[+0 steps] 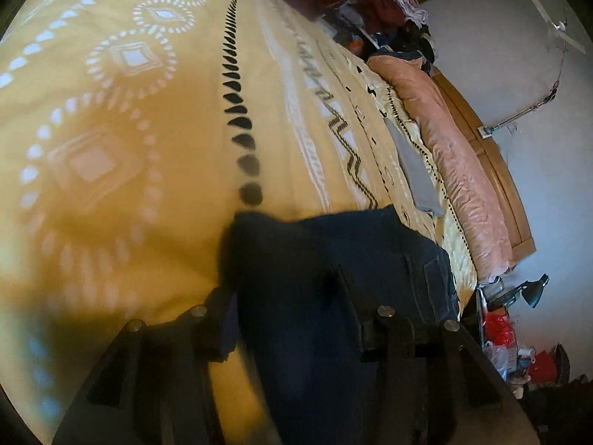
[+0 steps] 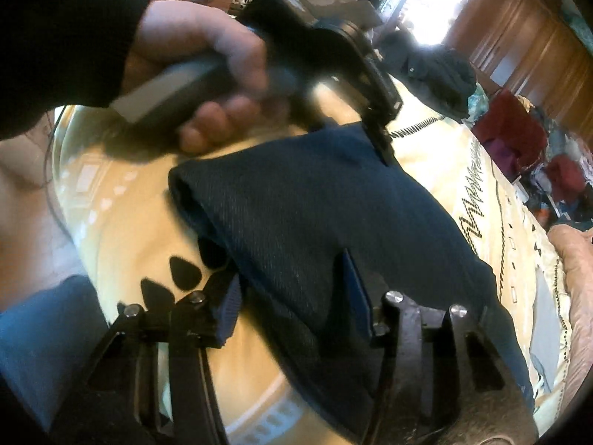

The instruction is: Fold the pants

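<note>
Setting: home bedroom; bed (image 1: 148,141) with yellow patterned cover, pink quilt (image 1: 463,170) along wooden frame; clothes heap (image 1: 389,3) at far end; wooden wardrobes (image 2: 526,37); desk lamp (image 1: 533,289) on cluttered floor.

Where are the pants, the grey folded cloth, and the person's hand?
pants (image 2: 296,200): right wrist view, on the broad top fold.
grey folded cloth (image 1: 417,167): left wrist view, on its flat middle.
hand (image 2: 207,48): right wrist view, on the back of the hand.
</note>
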A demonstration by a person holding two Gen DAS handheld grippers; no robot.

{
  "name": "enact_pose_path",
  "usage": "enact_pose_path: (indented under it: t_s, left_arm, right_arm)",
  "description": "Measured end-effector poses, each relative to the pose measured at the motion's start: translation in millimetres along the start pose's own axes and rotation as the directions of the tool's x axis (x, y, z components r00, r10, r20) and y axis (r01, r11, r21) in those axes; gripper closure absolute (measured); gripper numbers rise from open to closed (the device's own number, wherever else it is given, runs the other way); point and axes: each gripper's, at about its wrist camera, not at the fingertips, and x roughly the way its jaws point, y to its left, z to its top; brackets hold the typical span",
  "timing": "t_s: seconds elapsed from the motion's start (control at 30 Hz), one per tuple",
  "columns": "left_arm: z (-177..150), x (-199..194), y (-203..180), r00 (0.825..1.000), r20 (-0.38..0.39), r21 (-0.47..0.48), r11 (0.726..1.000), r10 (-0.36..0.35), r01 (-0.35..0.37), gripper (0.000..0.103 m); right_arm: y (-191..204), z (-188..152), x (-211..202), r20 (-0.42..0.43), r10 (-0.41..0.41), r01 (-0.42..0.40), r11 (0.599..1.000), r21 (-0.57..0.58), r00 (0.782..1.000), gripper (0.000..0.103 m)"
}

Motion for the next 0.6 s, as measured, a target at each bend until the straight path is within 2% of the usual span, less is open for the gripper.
enact_pose_path:
  t_s: [0.1,0.17,0.27,0.3,0.33,0.5,0.6]
  left_arm:
    - [6.7,7.8,3.1,1.0,0.006,-0.003,1.0,-0.006,0.006,0.058]
    - [10.9,10.8,6.2,1.0,0.009,-0.018,1.0,-0.013,0.013,0.074]
    - [10.8,10.8,1.2,1.0,0.021,0.005,1.0,-0.007,0.007,0.087]
    - [10.5,7.9,0.1,1.0,0.027,0.008,1.0,-0.008,0.008,0.087]
    - [12.2,5.4,-0.2,0.999,0.034,0.003,1.0,-0.017,0.017,0.088]
    - [19.0,-26.3,4.7,0.996,0.078,-0.003,0.999,-0.041,0.042,0.088]
    - [19.1,-70.6,21.8,0.989,0.143,-0.031,0.999,-0.02,0.025,0.089]
  right_arm:
    - [1.3,-1.4,-0.2,-0.008,-0.001,0.001,1.0,0.012,1.0,0.053]
    - [0.2,-1.1,2.1,-0.017,0.009,-0.009,1.0,0.029,1.0,0.053]
    - [-12.2,2.3,5.6,-0.044,0.077,-0.072,0.991,0.109,0.996,0.073]
    - [-14.8,5.8,3.5,-0.047,0.087,-0.081,0.989,0.122,0.995,0.081]
    - [-16.9,8.2,2.4,-0.051,0.096,-0.088,0.987,0.135,0.994,0.084]
    - [-6.4,32.3,-12.9,-0.037,0.111,-0.105,0.985,0.136,0.993,0.087]
    - [12.6,54.8,-21.7,0.013,0.147,-0.148,0.984,0.101,0.989,0.087]
